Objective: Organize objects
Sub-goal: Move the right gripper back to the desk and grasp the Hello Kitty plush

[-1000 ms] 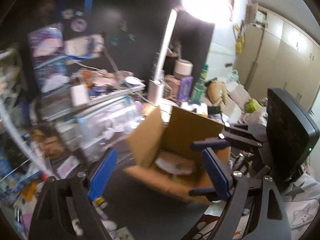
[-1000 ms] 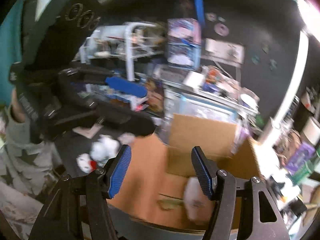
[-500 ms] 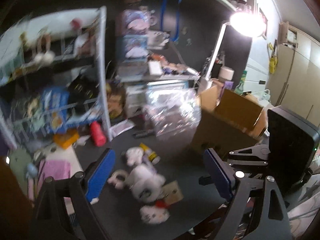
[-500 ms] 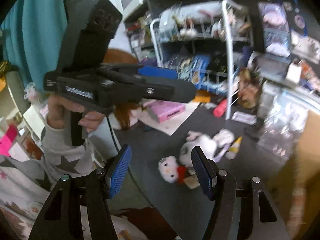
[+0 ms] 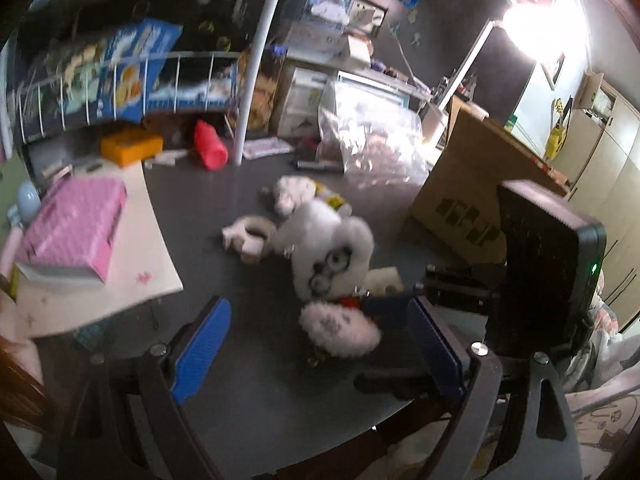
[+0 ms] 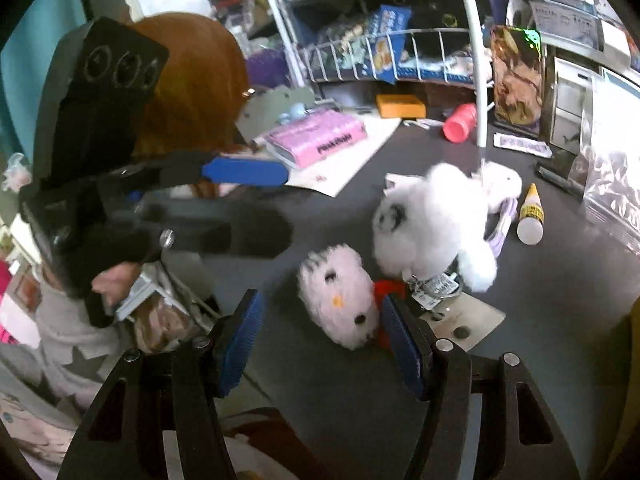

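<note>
Dark table (image 5: 248,380): both claws apart; cardboard box (image 5: 476,184) only in left view.

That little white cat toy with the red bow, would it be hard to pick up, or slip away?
The cat toy looks fluffy and stuffed, so it would likely squash between the fingers rather than slip. It seems light for its size. A metal clip and tag lie beside it; if attached, they would probably dangle.

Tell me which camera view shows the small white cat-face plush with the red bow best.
The right wrist view: the small white cat-face plush with the red bow shows its eyes, nose and bow sharply. The left wrist view shows only its blurred, fluffy back with a sliver of red.
</note>
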`<action>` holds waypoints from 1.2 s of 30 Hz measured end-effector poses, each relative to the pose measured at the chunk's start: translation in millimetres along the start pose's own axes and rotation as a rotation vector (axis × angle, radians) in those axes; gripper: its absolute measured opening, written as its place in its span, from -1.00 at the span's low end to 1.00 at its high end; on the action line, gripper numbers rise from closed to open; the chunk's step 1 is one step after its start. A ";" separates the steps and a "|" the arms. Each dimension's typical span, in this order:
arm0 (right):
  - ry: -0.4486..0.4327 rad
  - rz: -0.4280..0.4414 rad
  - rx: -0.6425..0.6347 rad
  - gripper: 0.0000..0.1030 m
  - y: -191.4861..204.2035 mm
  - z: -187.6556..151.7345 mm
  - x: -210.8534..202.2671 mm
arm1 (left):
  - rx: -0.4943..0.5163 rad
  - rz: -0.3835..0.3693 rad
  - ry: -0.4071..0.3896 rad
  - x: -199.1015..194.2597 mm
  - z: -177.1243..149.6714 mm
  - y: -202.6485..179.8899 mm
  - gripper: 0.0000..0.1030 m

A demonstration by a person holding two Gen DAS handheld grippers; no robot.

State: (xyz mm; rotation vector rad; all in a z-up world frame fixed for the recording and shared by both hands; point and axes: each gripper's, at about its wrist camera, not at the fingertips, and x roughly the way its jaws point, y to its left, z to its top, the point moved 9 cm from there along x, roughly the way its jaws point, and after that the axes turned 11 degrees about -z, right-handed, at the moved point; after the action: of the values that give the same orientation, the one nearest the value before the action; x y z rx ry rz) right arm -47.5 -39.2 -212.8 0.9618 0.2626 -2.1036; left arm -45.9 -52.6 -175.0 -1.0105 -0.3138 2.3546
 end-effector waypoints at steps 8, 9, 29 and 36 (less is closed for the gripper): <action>-0.006 -0.078 -0.069 0.13 0.8 -0.5 7.1 | -0.053 -0.109 0.037 23.2 -13.8 3.5 0.47; -0.005 -0.094 -0.078 0.13 0.2 -1.1 8.2 | -0.059 -0.109 0.042 25.5 -14.1 4.9 0.39; -0.022 -0.161 -0.150 -0.41 4.5 2.4 16.5 | -0.021 -0.084 0.049 29.2 -10.6 -5.9 -0.11; -0.082 -0.177 -0.176 -0.42 10.3 18.7 -16.0 | 0.057 -0.067 0.011 7.5 15.7 -35.5 -0.11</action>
State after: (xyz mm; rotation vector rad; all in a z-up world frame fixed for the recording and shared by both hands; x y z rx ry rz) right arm -43.9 -45.6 -187.2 0.7707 0.4986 -2.2305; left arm -47.5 -19.1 -154.0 -0.9711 -0.2704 2.2838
